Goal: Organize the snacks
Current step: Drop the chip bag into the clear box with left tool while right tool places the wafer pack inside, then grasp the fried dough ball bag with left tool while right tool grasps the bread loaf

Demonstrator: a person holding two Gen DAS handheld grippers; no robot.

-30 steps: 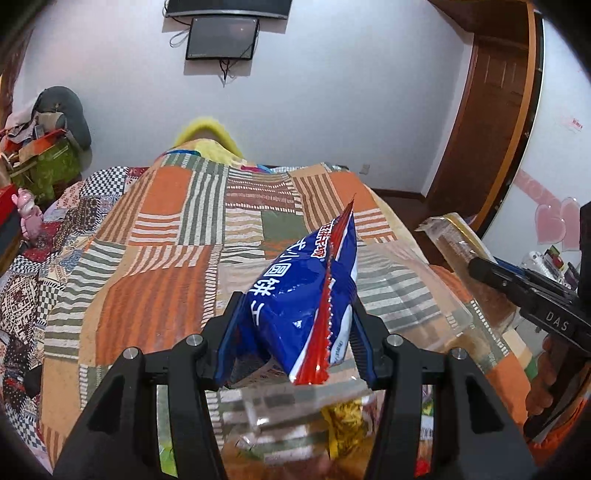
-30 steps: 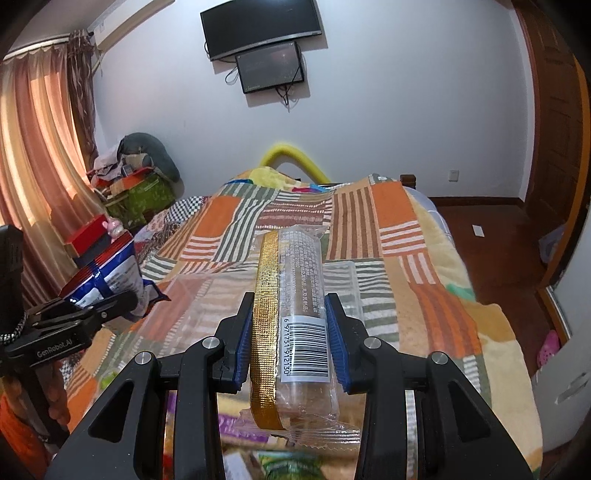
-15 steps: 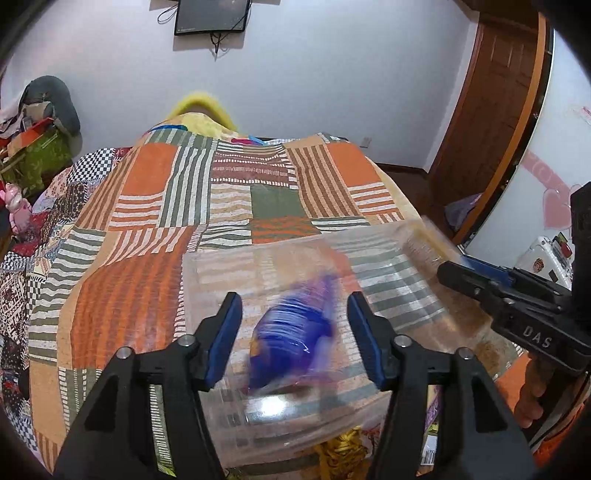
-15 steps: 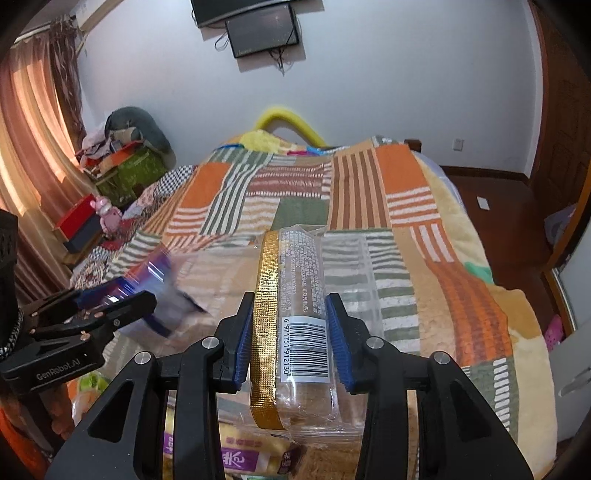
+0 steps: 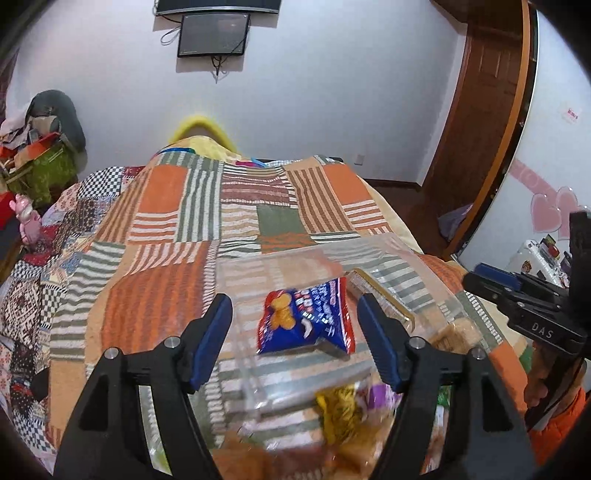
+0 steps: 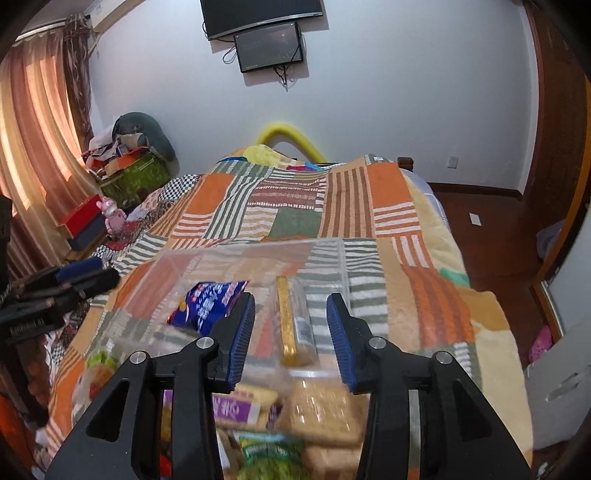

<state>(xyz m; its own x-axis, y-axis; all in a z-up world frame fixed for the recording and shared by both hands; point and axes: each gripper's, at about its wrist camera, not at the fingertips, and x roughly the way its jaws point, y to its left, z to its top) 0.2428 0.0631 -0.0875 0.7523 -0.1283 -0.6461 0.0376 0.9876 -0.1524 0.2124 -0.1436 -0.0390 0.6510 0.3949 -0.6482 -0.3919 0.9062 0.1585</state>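
The left gripper [image 5: 295, 332] has just been opening its fingers, which are now standing wide with nothing pinched, the blue snack bag [image 5: 306, 319] lying beyond them in the clear bin [image 5: 424, 269]. The right gripper [image 6: 290, 328] has likewise been opening, gripping nothing (the gold-edged cracker sleeve [image 6: 295, 321] is lying in the bin on the bed [image 6: 424, 288]).

A home bedroom: ahead of the fingers a bed [image 6: 424, 236] under a patchwork quilt [image 5: 177, 229], a wall-mounted television [image 6: 260, 16], curtains [image 6: 40, 122] and a wooden door [image 5: 476, 122].
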